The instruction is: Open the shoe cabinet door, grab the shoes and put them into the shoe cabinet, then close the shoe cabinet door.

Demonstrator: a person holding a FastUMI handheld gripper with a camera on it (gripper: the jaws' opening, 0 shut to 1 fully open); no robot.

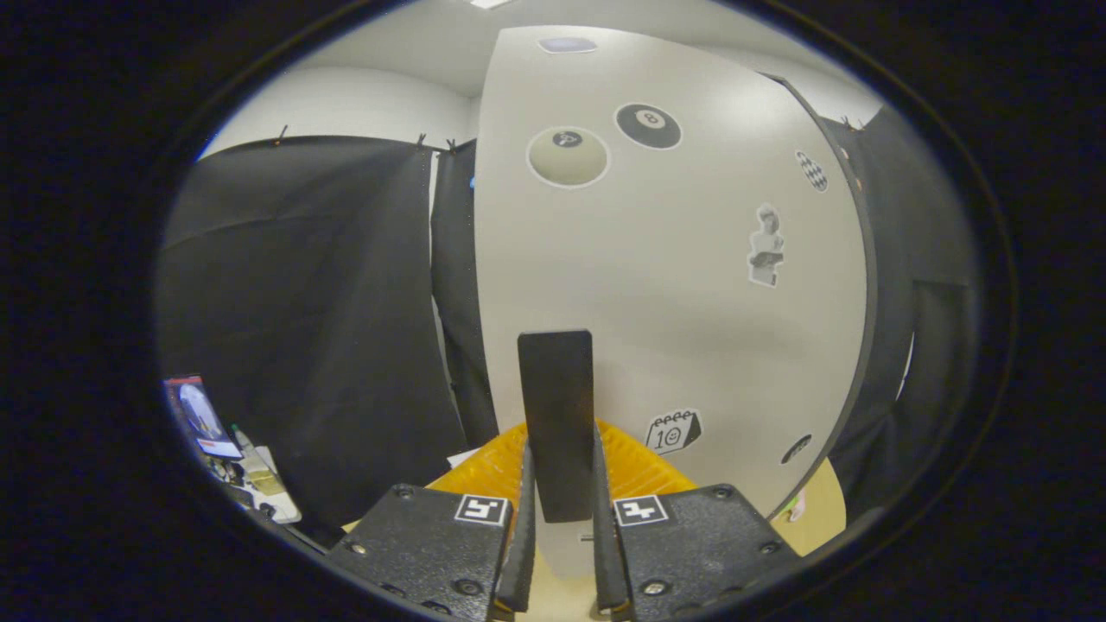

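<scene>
Black cloth hangs behind the white shoe cabinet door (674, 259). Its dark handle (557, 415) is squeezed between both fingers of the tool (560, 518), just ahead of the door. For a clean swing, the handle should be held tight and moved slowly.

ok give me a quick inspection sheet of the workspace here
surface: tan top shows low beside the door
job's things: white cabinet door with stickers, its dark handle upright between the fingers; shoes nothing seen
clutter: small items low beside the cloth; orange ridged piece behind the handle
gripper: gripper, fingers set on either side of the handle, seemingly pressing it
cables: nothing seen
surroundings: black cloth, white wall above
</scene>
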